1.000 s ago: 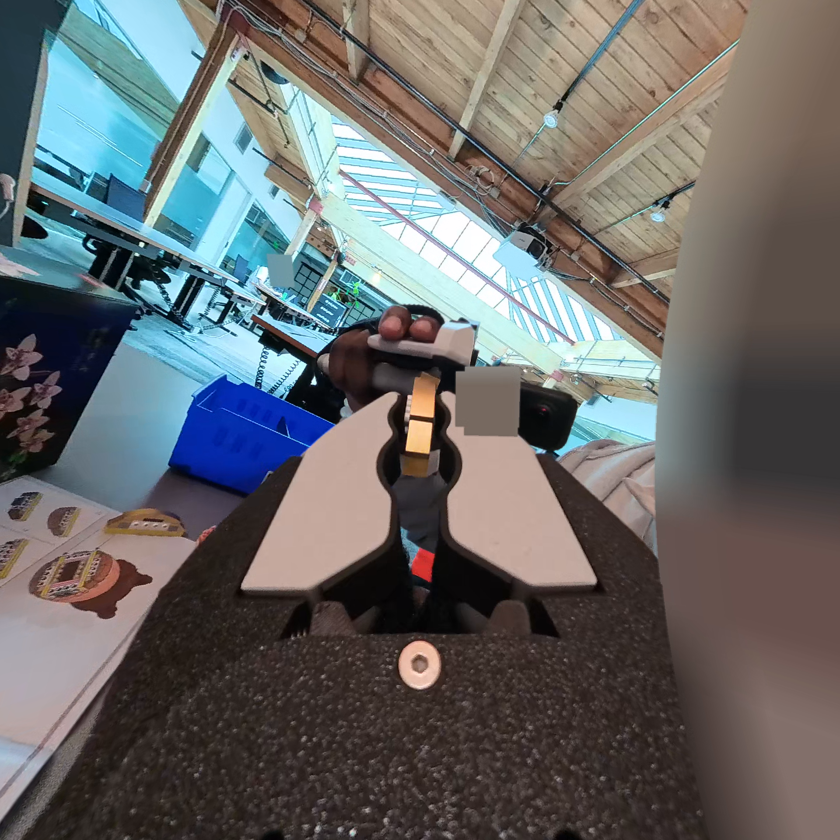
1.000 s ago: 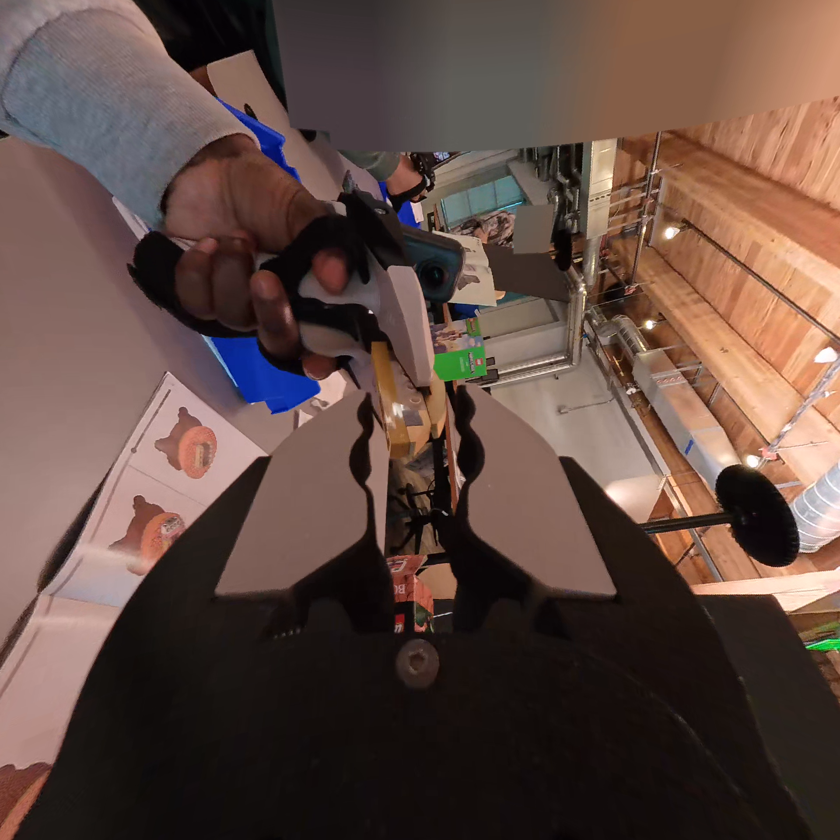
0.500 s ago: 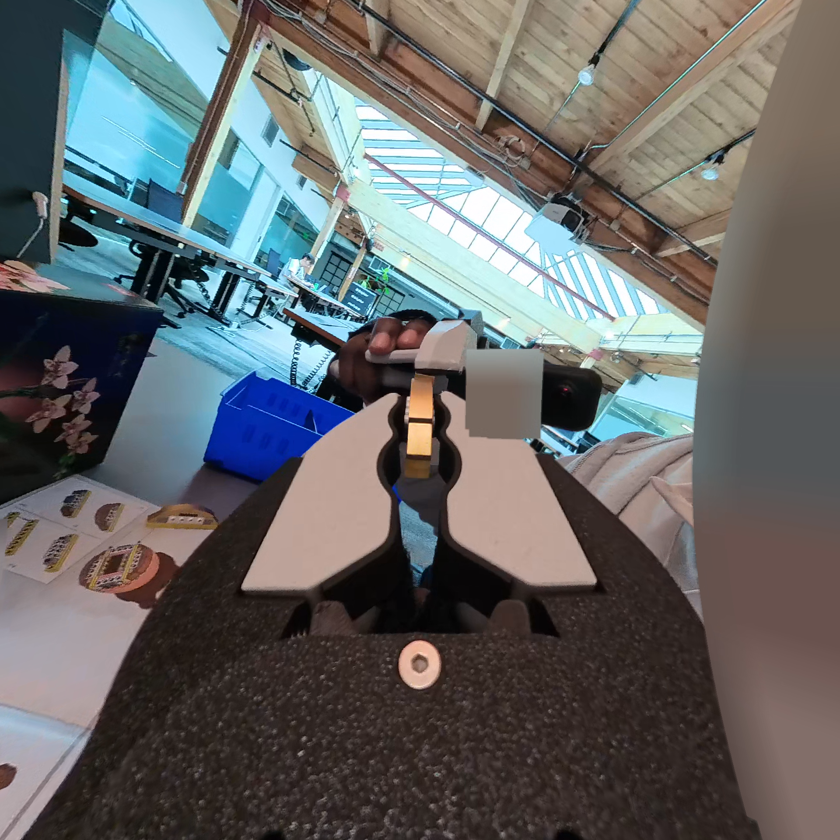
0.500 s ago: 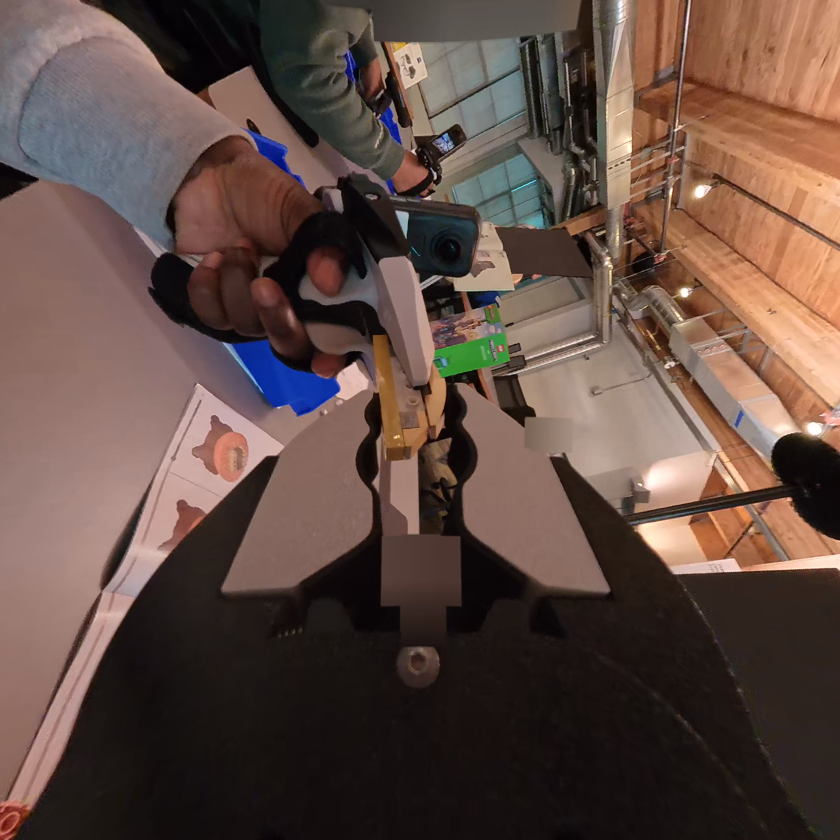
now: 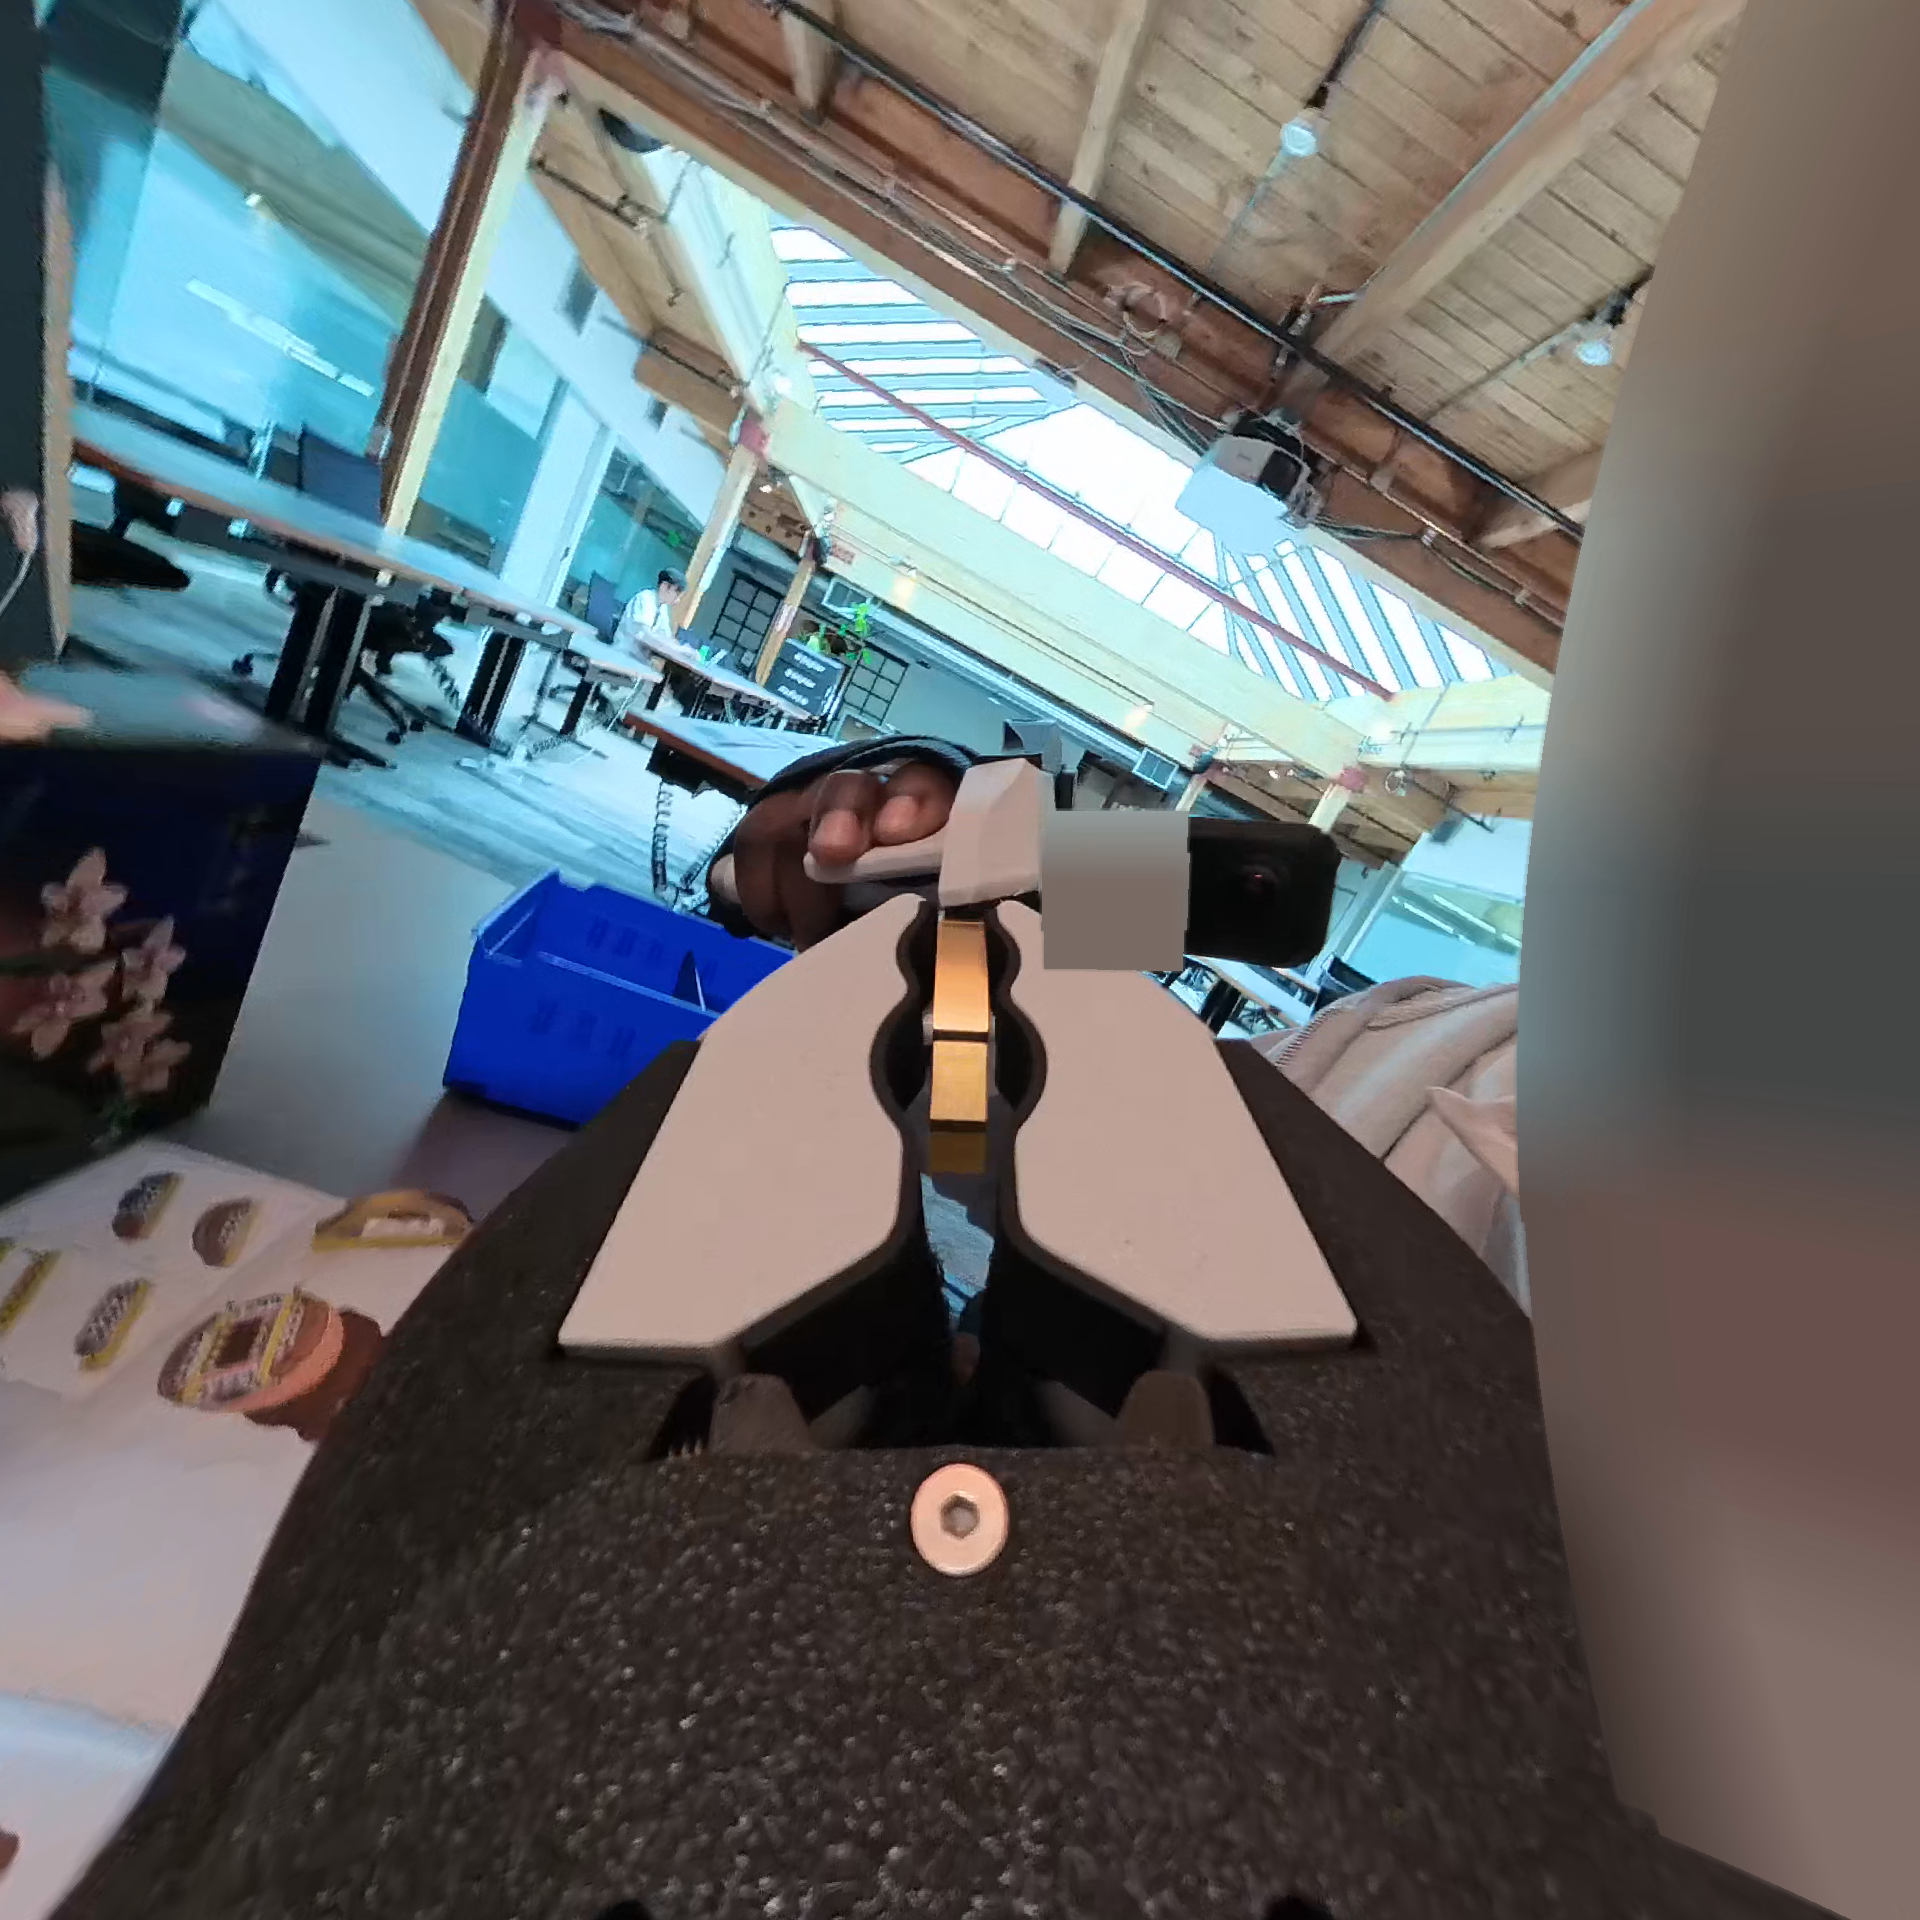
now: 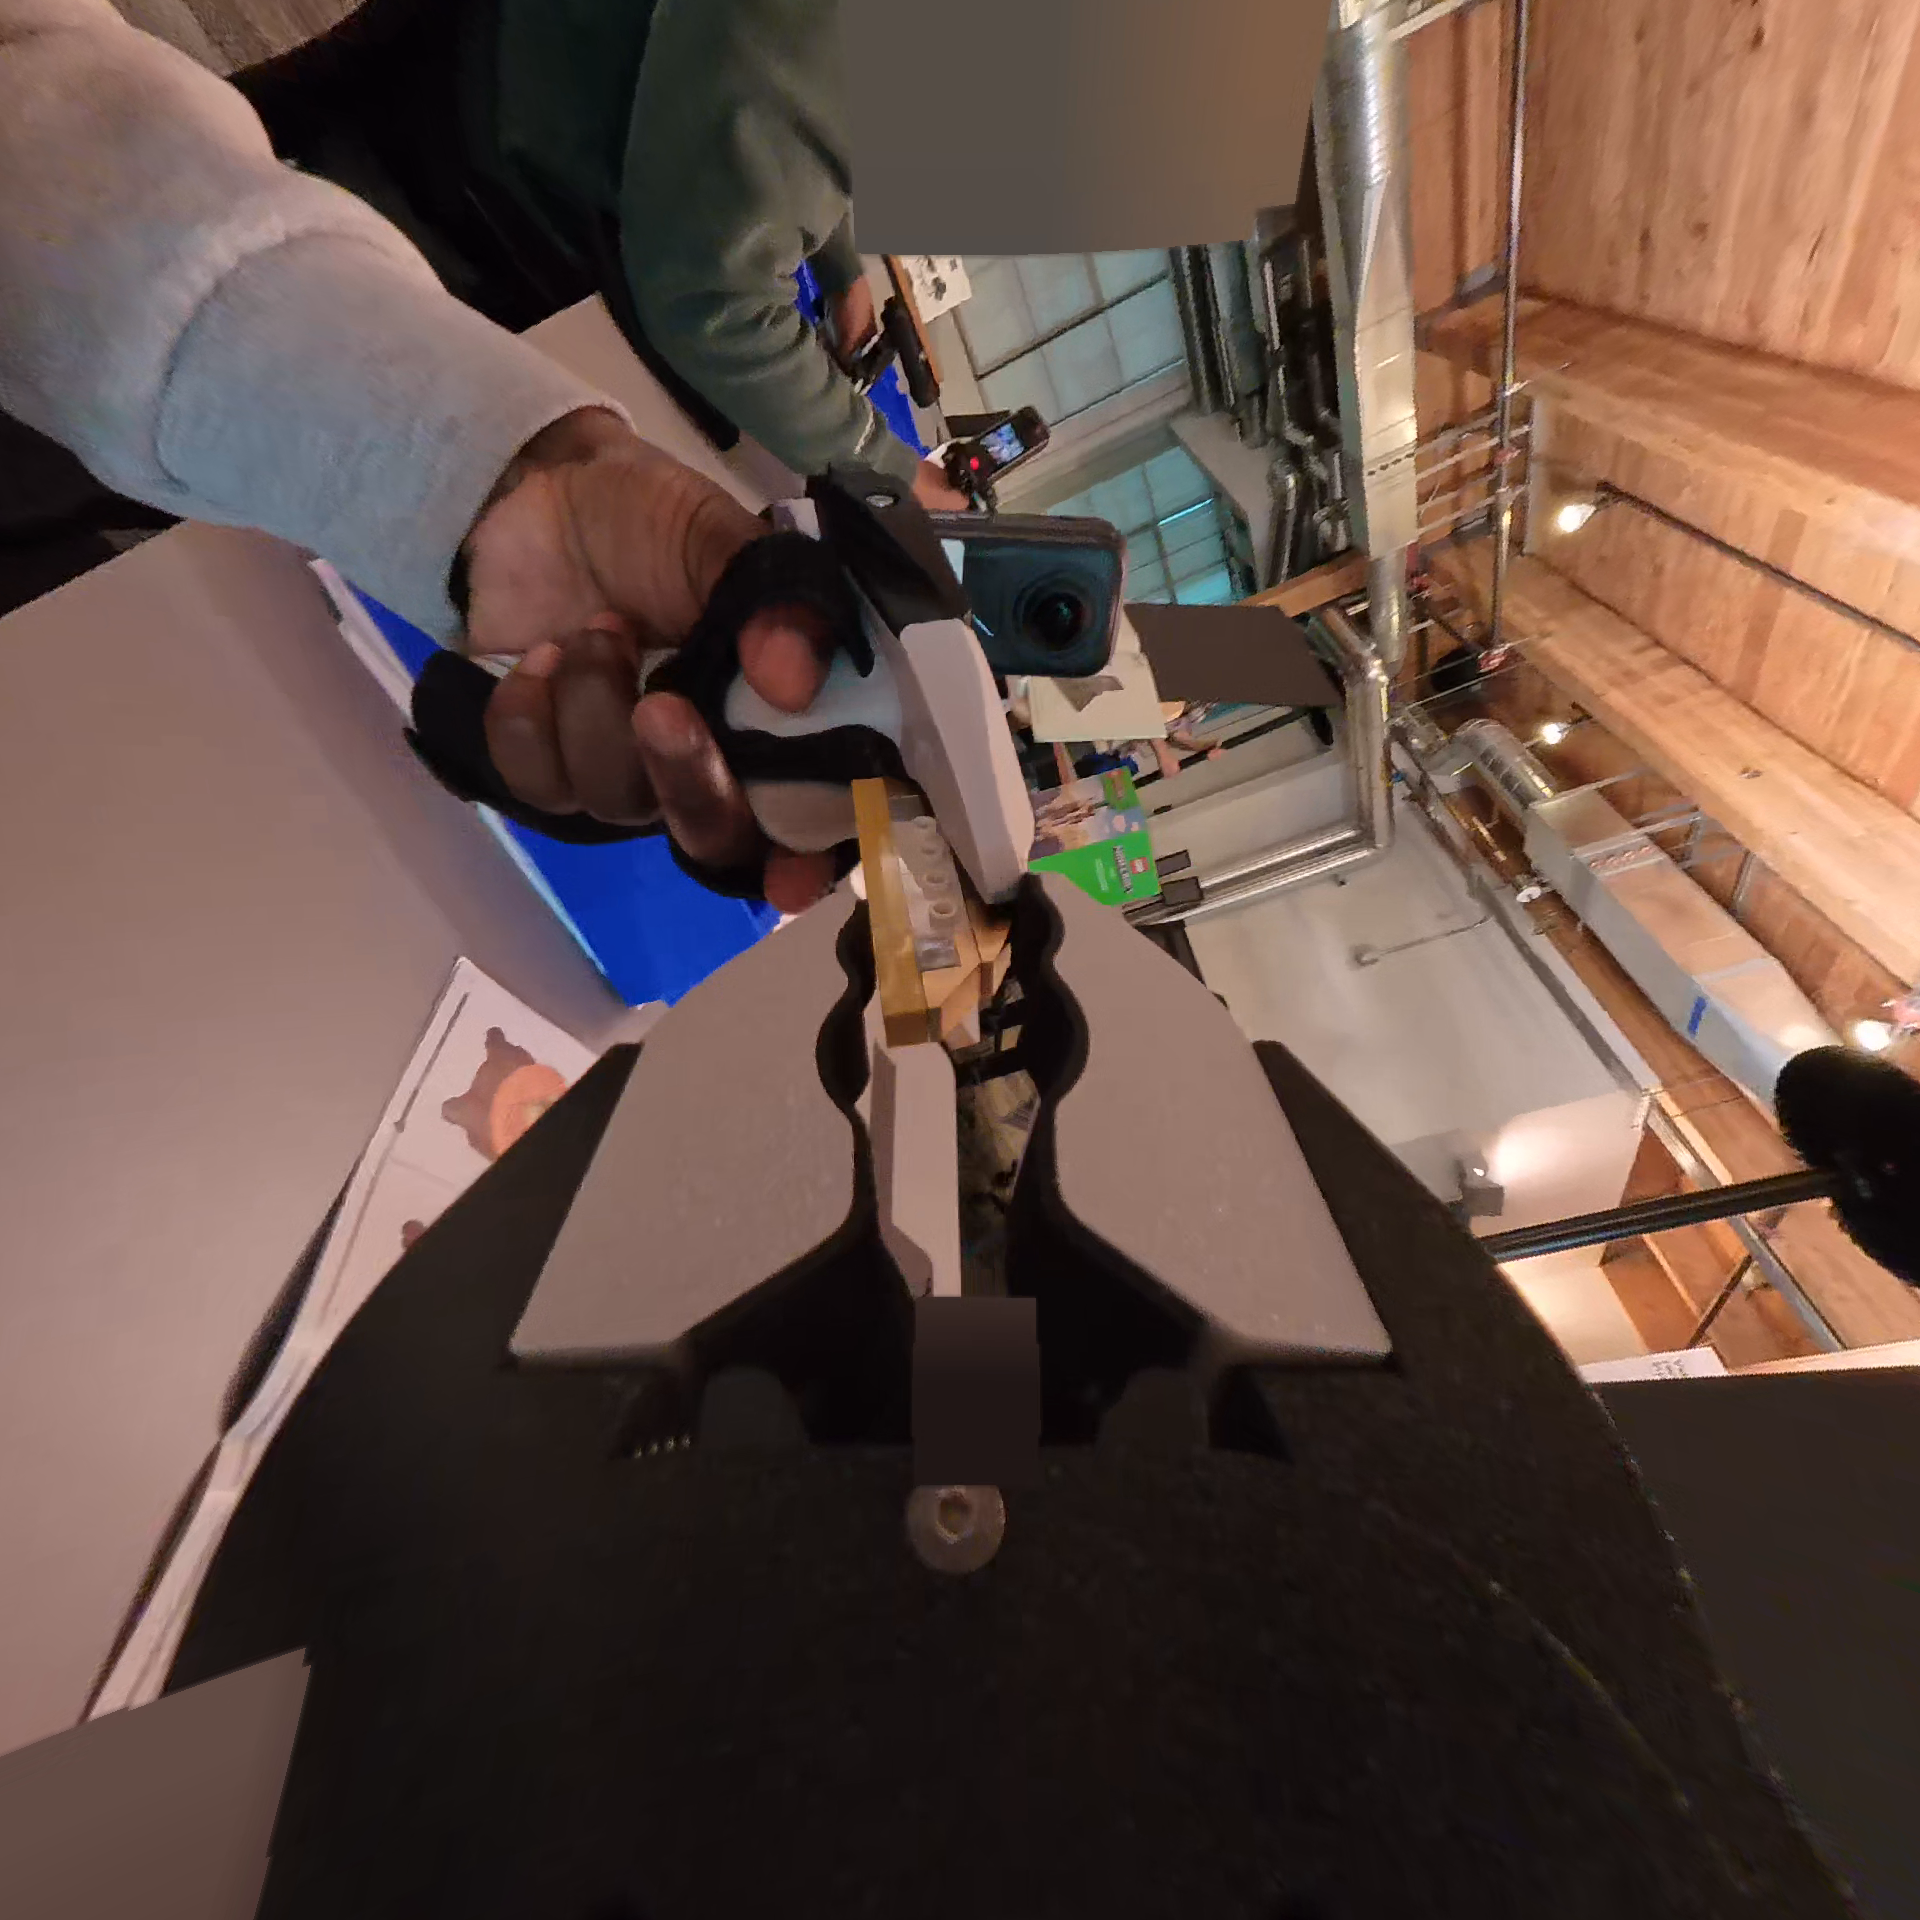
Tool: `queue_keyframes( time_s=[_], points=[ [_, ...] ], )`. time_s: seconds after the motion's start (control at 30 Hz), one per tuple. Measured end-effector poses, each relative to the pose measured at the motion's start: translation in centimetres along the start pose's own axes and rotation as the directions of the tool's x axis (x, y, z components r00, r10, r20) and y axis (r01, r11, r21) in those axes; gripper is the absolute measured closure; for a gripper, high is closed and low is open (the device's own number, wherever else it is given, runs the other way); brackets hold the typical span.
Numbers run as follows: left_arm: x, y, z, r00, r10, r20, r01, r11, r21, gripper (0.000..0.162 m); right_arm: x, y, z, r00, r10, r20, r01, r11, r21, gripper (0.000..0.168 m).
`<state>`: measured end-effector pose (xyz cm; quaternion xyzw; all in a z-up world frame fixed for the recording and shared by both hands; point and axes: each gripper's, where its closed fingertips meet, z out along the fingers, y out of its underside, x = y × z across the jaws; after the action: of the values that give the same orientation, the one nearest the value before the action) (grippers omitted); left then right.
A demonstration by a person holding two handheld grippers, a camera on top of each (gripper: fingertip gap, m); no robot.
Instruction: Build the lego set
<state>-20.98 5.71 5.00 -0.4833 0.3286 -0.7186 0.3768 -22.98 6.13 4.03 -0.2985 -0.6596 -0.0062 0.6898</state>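
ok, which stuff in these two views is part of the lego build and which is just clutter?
In the job:
- left hand-held gripper, shut on the tan lego assembly
- right hand-held gripper, meeting the same assembly
- instruction sheet
- small tan build on it

Lying about:
- blue bin
- flower-printed box
- green box

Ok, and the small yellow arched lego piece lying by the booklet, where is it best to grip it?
Probably from above, across its narrow width at the middle. The arched piece lies flat and long on the table, so its two long sides seem free for a pinch. Its ends taper low and give less to hold.
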Motion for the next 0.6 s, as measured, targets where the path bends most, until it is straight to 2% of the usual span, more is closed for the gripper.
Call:
queue_keyframes(
  time_s=[0.07,0.1,0.17,0.23,0.3,0.33,0.4,0.6],
  points=[
    [0.0,-0.1,0.1,1.0,0.016,0.001,-0.016,1.0,-0.009,0.15,0.3,0.1,-0.1,1.0,0.012,-0.026,-0.012,1.0,0.008,0.144],
    [0.1,-0.1,0.0,1.0,0.016,-0.015,-0.016,1.0,-0.018,0.124,0.4,0.2,-0.1,0.999,0.001,-0.043,-0.001,1.0,0.007,0.144],
    [0.1,0.2,-0.2,0.999,0.034,-0.013,-0.034,0.998,-0.046,0.116,0.5,0.3,-0.3,0.997,-0.004,-0.072,0.004,1.0,0.004,0.144],
    [-0.4,0.5,-0.3,0.996,0.088,0.031,-0.085,0.994,-0.067,0.122,0.9,0.2,-0.6,0.994,-0.003,-0.109,0.004,1.0,0.008,0.143],
    [-0.1,0.4,-0.1,0.993,0.116,0.024,-0.115,0.992,-0.045,0.148,1.2,0.3,-0.8,0.991,-0.01,-0.135,0.01,1.0,-0.003,0.143],
    [-0.1,0.3,0.0,0.992,0.121,0.026,-0.12,0.992,-0.035,0.151,1.3,0.4,-0.8,0.989,-0.014,-0.147,0.013,1.0,-0.008,0.143],
    [-0.1,0.0,0.1,0.989,0.145,0.028,-0.145,0.989,-0.012,0.152,1.5,0.3,-0.9,0.987,-0.003,-0.162,0.002,1.0,-0.007,0.144],
    [-0.2,-0.6,0.3,0.999,0.033,-0.002,-0.033,0.995,0.091,0.152,1.7,0.6,-0.7,0.979,0.08,-0.186,-0.083,0.997,-0.01,0.144]
  ],
)
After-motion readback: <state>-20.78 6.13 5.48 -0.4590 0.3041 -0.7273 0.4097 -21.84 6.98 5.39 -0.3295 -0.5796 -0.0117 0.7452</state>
